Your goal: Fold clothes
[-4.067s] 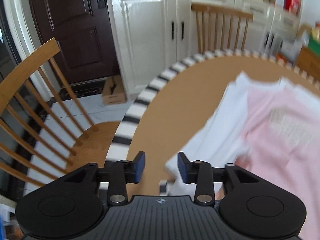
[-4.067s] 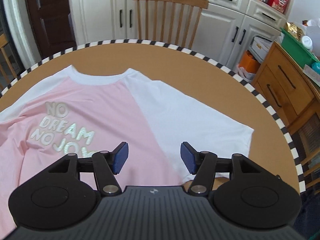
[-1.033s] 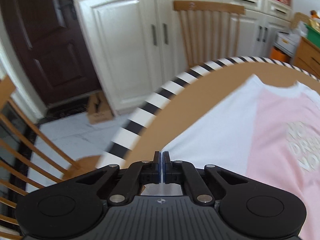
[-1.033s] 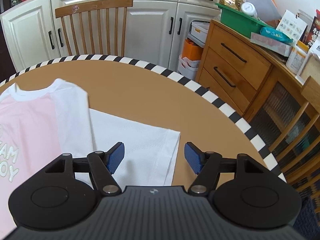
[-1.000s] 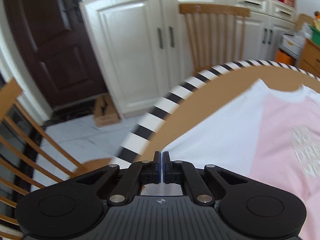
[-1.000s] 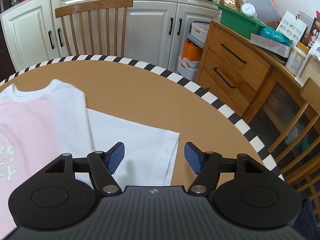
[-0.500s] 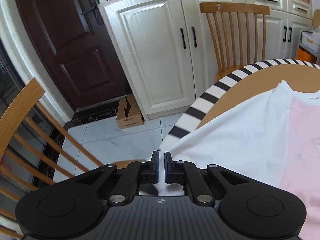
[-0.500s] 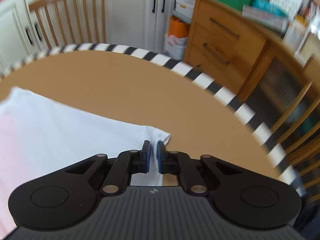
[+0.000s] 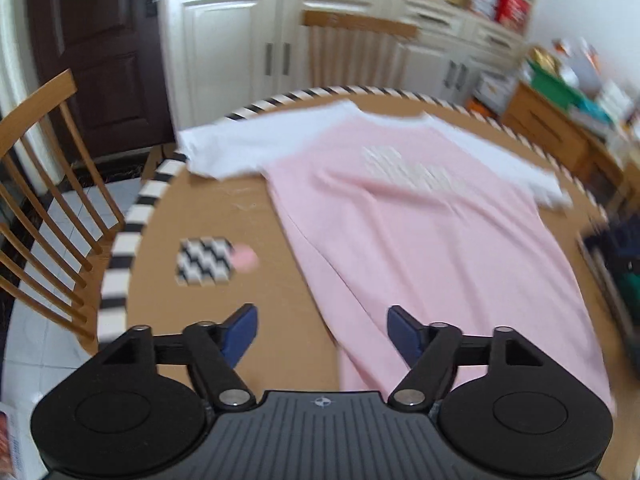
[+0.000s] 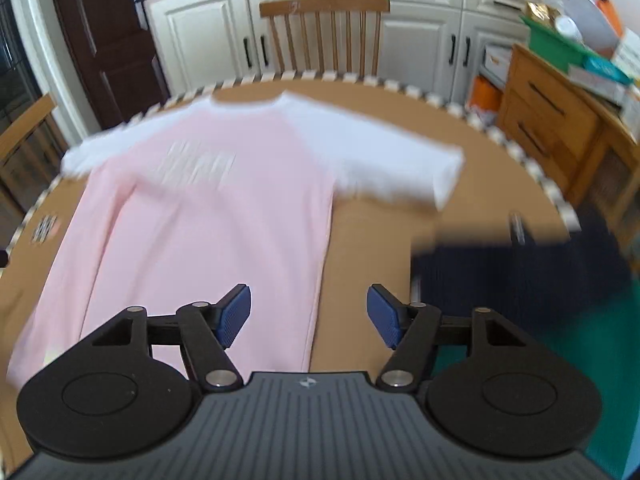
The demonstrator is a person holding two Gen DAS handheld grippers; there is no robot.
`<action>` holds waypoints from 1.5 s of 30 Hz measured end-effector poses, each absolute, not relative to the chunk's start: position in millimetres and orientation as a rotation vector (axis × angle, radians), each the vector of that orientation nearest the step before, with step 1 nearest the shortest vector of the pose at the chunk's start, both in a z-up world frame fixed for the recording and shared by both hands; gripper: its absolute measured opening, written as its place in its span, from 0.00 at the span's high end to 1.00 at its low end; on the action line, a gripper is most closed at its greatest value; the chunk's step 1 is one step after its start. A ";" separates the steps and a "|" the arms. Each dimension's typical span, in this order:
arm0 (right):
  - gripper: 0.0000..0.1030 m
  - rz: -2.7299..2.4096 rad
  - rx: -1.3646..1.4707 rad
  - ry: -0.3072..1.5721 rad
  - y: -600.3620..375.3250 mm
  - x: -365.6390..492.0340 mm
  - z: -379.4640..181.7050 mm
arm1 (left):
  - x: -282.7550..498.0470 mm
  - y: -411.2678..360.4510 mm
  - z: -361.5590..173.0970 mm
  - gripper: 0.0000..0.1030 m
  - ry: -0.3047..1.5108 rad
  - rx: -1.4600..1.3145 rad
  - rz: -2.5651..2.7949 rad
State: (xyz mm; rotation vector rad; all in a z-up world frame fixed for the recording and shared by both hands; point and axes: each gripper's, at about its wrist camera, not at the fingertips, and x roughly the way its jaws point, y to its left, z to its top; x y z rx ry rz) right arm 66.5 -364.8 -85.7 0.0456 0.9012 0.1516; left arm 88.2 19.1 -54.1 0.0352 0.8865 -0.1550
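A pink T-shirt with white sleeves (image 9: 420,216) lies spread flat, print side up, on the round brown table (image 9: 240,216). It also shows in the right wrist view (image 10: 208,208). Its left sleeve (image 9: 224,148) reaches the striped table edge; its right sleeve (image 10: 396,160) lies stretched out. My left gripper (image 9: 322,334) is open and empty above the shirt's lower left edge. My right gripper (image 10: 309,312) is open and empty above the shirt's lower right edge.
A black-and-white zigzag coaster (image 9: 205,261) lies left of the shirt. Dark blue and green clothes (image 10: 532,268) lie at the table's right side. Wooden chairs stand at the left (image 9: 44,184) and far side (image 10: 324,32). A wooden dresser (image 10: 560,120) stands at the right.
Both grippers were shut on the sleeve ends half a second ago; both are now open, pulled back and raised near the hem. The sleeves lie stretched out.
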 end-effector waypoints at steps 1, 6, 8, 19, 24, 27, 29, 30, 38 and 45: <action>0.35 0.157 0.041 0.913 -361.0 44.0 -89.8 | 68.1 3.9 -57.3 0.22 0.877 0.084 -0.176; 0.35 0.171 0.036 0.955 -356.3 -36.3 -105.2 | -6.4 -77.0 -90.8 0.26 0.748 0.464 -0.217; 0.35 0.180 0.048 0.979 -359.1 -53.4 -108.5 | -23.7 -99.2 -106.0 0.40 0.732 0.597 -0.219; 0.29 0.159 0.153 0.916 -376.9 -73.2 -93.4 | -39.3 -124.6 -138.4 0.44 0.719 0.800 -0.167; 0.29 0.208 -0.030 0.898 -347.7 -78.3 -105.8 | -34.0 -123.7 -147.0 0.41 0.693 0.848 -0.139; 0.30 0.221 -0.156 0.887 -328.2 -82.4 -116.9 | -30.1 -118.2 -147.4 0.38 0.690 0.852 -0.122; 0.30 0.197 -0.206 0.862 -320.4 -82.7 -121.5 | -28.5 -113.3 -146.5 0.37 0.689 0.843 -0.105; 0.30 0.185 -0.240 0.853 -317.1 -81.8 -123.6 | -27.9 -111.0 -146.3 0.36 0.690 0.838 -0.097; 0.40 0.099 -0.487 0.780 -293.5 -75.4 -137.6 | -26.1 -96.4 -139.6 0.32 0.684 0.814 -0.037; 0.61 0.121 -0.544 0.787 -285.8 -67.2 -144.3 | -24.8 -95.6 -136.4 0.33 0.660 0.807 -0.085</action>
